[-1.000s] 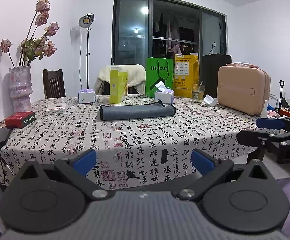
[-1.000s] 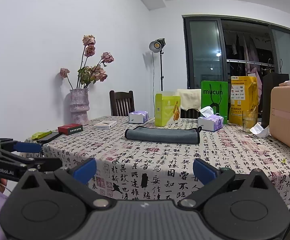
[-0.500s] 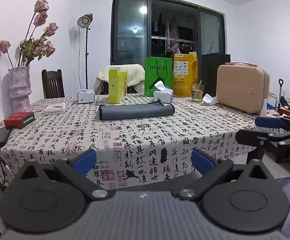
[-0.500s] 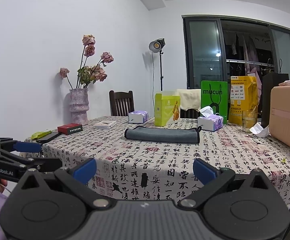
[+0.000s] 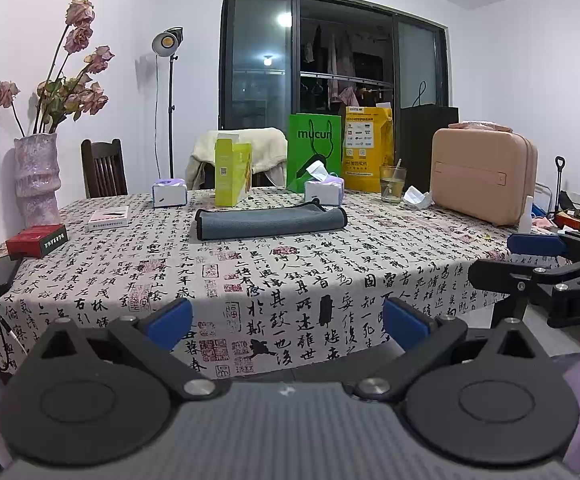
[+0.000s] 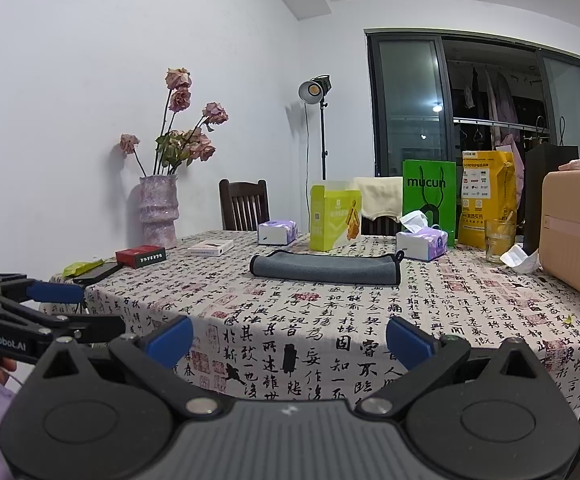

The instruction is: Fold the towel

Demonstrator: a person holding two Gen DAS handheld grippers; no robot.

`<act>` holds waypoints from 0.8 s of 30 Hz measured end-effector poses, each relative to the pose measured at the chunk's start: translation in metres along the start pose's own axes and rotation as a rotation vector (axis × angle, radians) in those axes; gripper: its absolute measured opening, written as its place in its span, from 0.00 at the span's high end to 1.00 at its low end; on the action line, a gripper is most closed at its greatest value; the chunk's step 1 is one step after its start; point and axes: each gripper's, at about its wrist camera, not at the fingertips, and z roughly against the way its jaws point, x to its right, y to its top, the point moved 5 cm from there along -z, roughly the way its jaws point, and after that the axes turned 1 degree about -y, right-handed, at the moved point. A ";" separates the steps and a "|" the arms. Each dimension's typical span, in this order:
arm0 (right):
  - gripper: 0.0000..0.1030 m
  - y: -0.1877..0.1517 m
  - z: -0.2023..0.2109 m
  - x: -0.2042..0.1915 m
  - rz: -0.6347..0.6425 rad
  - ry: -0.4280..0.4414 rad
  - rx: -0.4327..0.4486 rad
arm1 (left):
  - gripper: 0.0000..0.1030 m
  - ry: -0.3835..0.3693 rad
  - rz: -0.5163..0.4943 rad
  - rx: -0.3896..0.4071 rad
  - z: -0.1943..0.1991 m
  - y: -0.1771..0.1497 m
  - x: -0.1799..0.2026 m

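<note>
While both tongs, left [image 5: 287,322] and right [image 6: 290,342], hang spread and empty off the near tabletop [image 5: 290,272] edge, reach far, pinching the gray towel's [image 5: 269,222] two end corners evenly.

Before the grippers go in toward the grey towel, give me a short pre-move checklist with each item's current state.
1. Left gripper jaws open and empty: ok.
2. Right gripper jaws open and empty: ok.
3. Grey towel lying flat on the table, nothing on top of it: ok.
4. Towel already folded into a long strip, so whether another fold remains: cannot tell.
5. Path from the table's near edge to the towel free of objects: ok.
6. Space behind the towel: not ok, the yellow box and tissue pack stand close to its far edge.
</note>
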 end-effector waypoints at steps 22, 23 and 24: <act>0.00 -0.003 -0.001 0.000 0.006 -0.005 0.000 | 0.00 -0.001 -0.009 0.004 0.000 0.000 -0.001; 0.00 -0.003 -0.001 0.000 0.006 -0.005 0.000 | 0.00 -0.001 -0.009 0.004 0.000 0.000 -0.001; 0.00 -0.003 -0.001 0.000 0.006 -0.005 0.000 | 0.00 -0.001 -0.009 0.004 0.000 0.000 -0.001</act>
